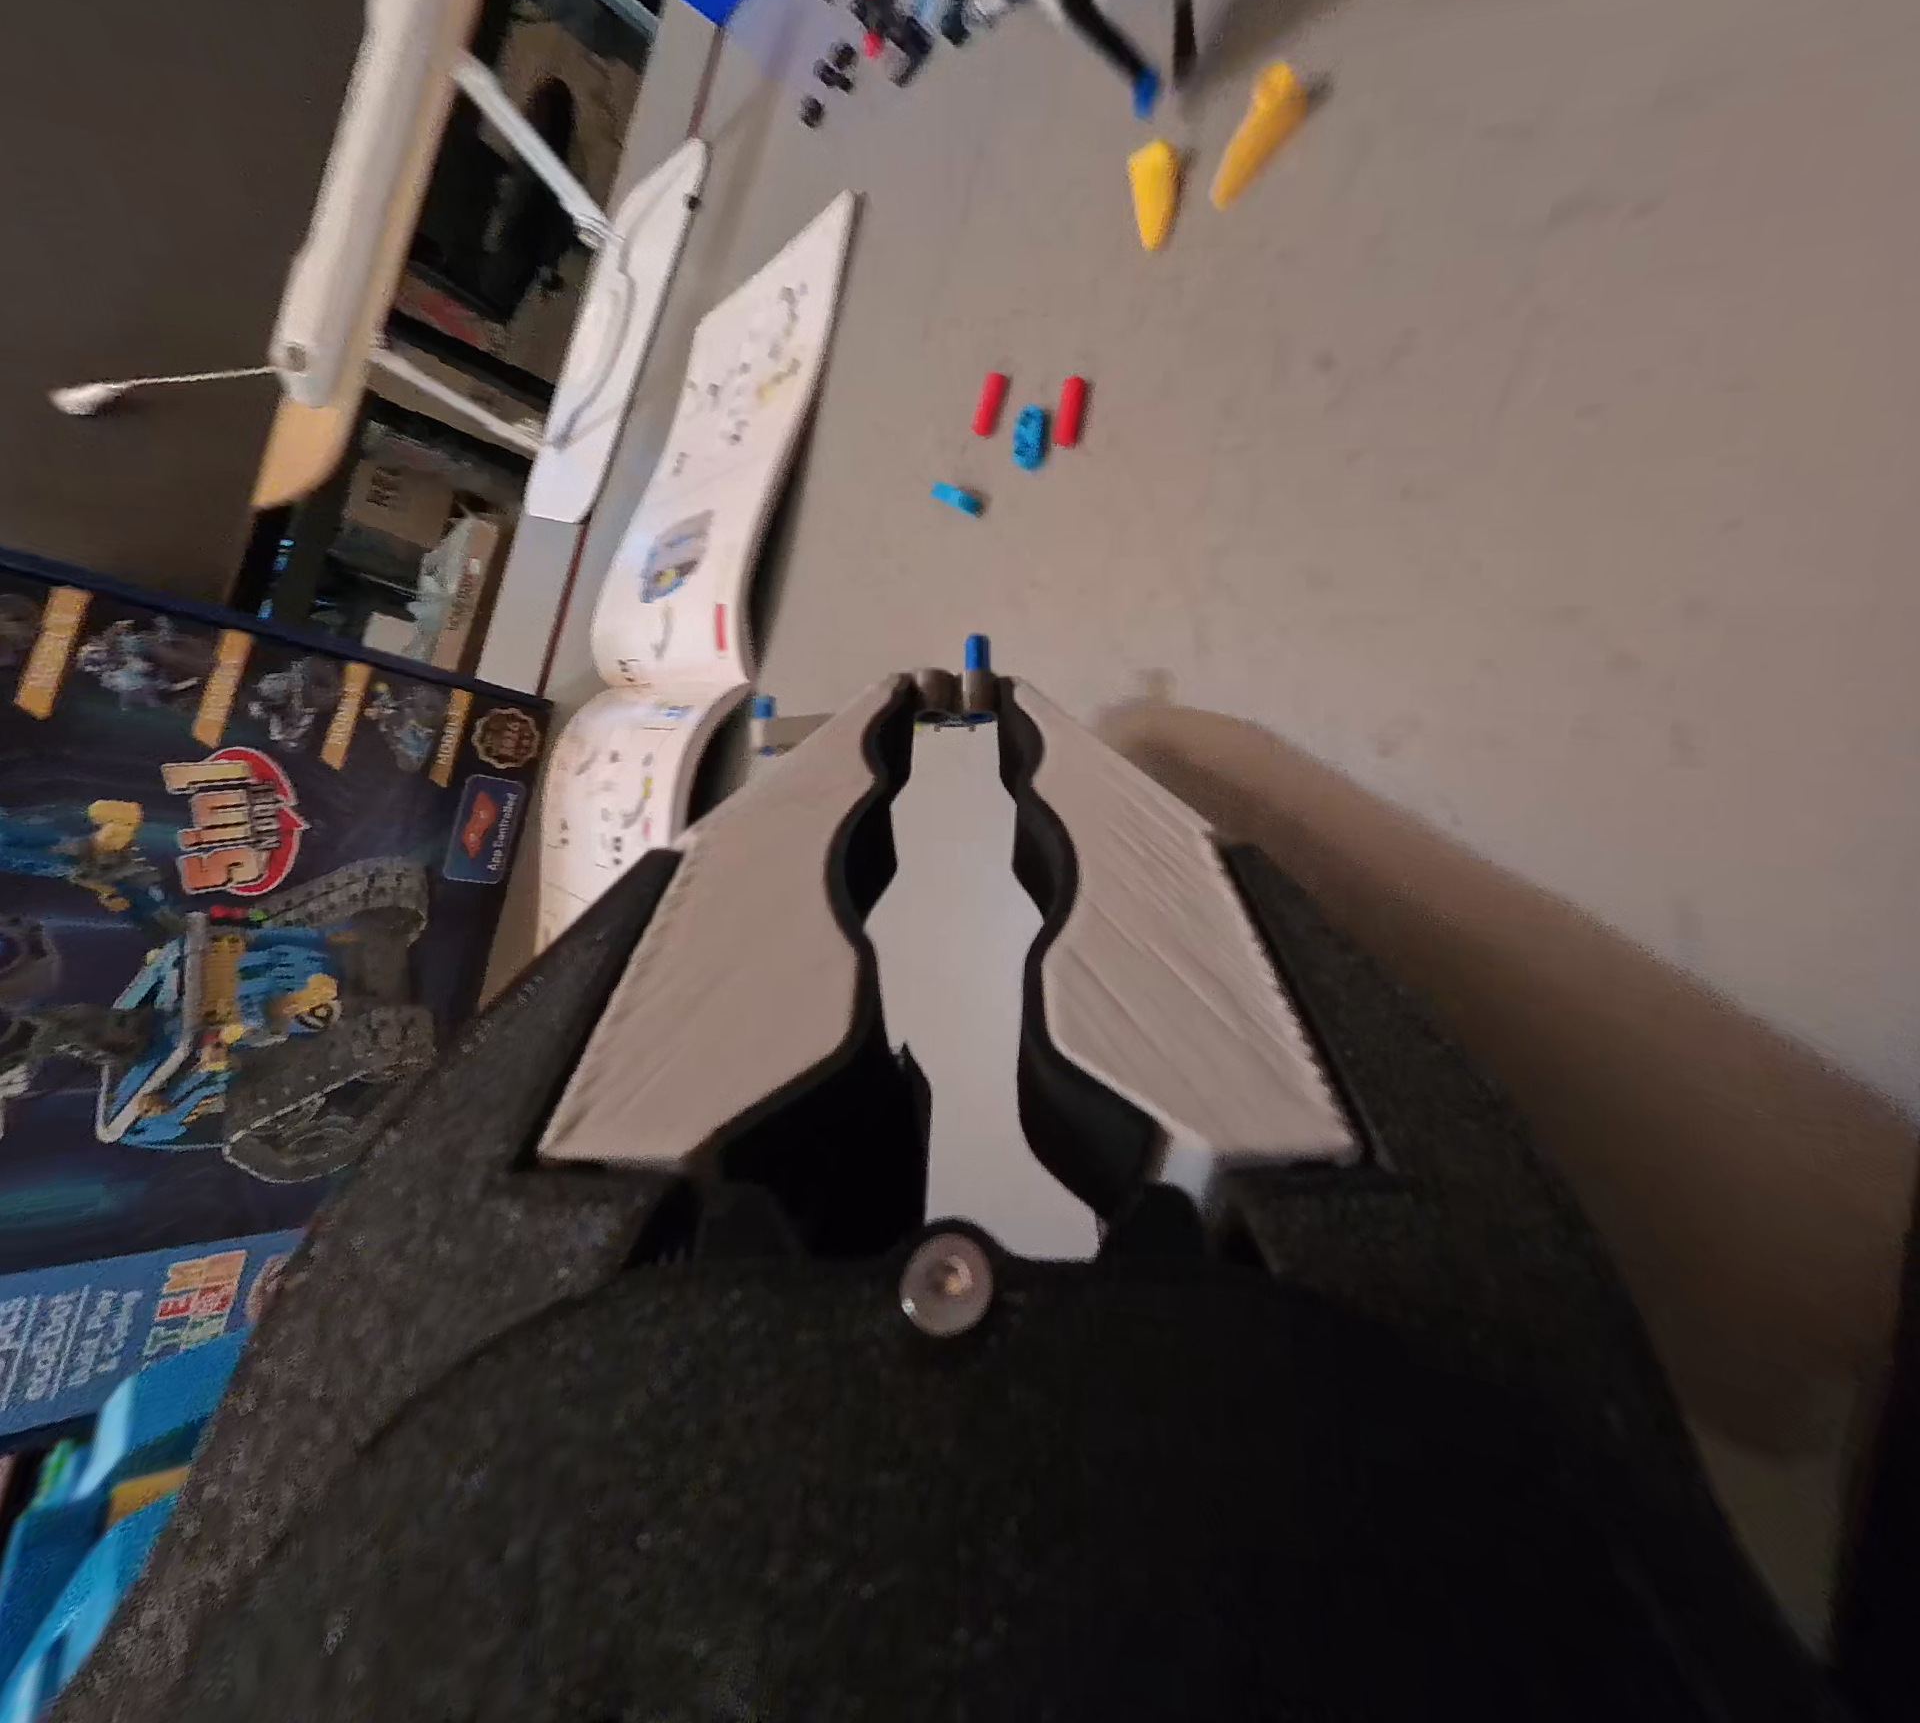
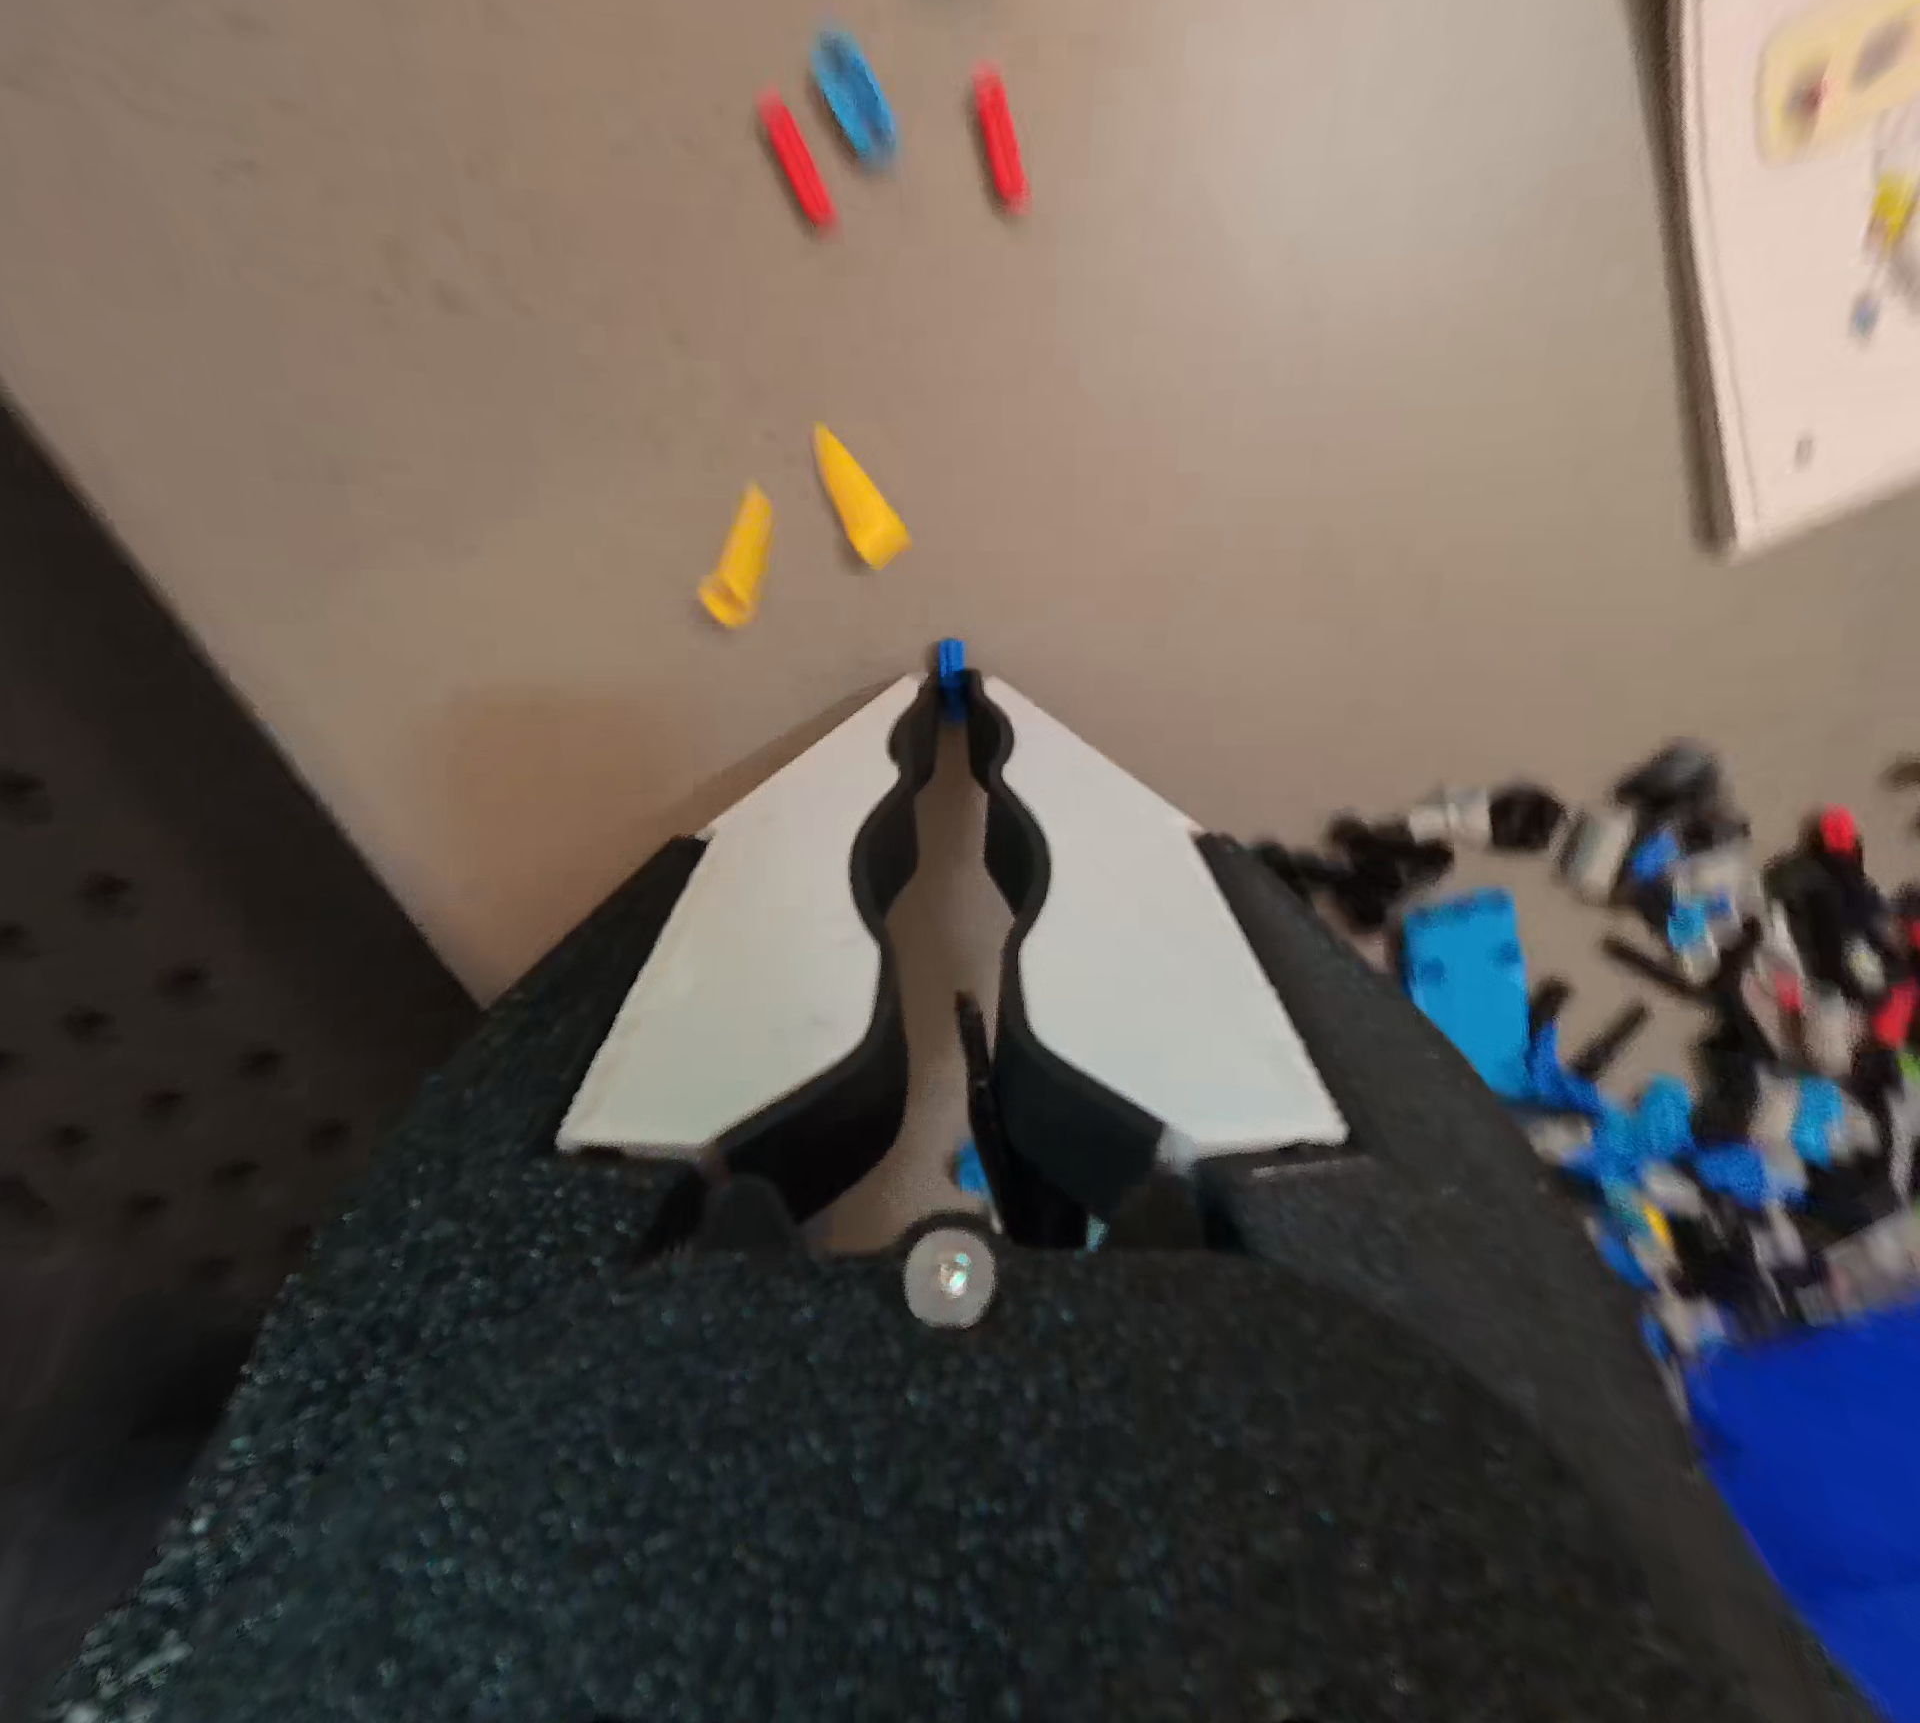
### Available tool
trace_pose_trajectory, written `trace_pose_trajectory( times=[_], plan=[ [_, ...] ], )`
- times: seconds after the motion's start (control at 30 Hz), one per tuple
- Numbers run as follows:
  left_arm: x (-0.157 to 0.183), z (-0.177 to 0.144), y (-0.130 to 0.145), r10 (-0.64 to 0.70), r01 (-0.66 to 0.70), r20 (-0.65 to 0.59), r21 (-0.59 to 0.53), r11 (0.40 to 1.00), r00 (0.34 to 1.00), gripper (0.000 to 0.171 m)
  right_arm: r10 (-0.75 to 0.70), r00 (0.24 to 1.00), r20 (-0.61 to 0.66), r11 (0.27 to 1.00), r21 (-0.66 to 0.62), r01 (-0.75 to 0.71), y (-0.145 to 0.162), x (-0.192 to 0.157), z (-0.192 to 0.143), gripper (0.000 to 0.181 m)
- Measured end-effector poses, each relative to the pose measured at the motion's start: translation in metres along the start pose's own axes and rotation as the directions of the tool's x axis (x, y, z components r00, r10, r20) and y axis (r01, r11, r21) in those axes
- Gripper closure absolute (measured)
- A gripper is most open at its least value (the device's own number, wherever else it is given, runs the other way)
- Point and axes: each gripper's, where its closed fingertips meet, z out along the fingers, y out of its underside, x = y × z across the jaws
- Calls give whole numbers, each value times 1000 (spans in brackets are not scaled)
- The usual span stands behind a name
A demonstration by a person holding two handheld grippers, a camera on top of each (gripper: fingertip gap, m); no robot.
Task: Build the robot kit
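In the left wrist view my left gripper is shut on a small grey connector piece. A blue pin sticks out of the piece past the fingertips, just above the grey table. In the right wrist view my right gripper is shut on a small blue pin, also held just over the table. The right gripper also shows blurred at the top of the left wrist view. Two yellow cone pieces lie just ahead of the right fingertips.
Two red pins and small blue pieces lie mid-table, with the yellow cones beyond. An open instruction booklet, a toy box and a white lamp stand left. A pile of loose parts lies at right. One gripper's finger ends stand about 15 cm off the other's.
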Motion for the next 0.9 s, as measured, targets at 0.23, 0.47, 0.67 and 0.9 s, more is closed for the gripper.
trace_pose_trajectory(
  times=[0.23,0.47,0.67,0.9],
  plan=[
    [-44,-24,-25,-312,298,36,209,931,950,156,-125,933,336,703,694,-156,-141,-78,-51,177],
    [-57,-32,-30,-322,287,103,260,922,941,156,-87,882,464,580,743,-333,-159,-83,-53,177],
    [-55,-28,-28,-317,286,95,249,925,944,156,-62,868,493,571,731,-374,-161,-81,-49,177],
    [-52,-26,-29,-195,157,162,224,962,967,157,-48,856,515,594,704,-390,-160,-83,-41,177]
  ],
)
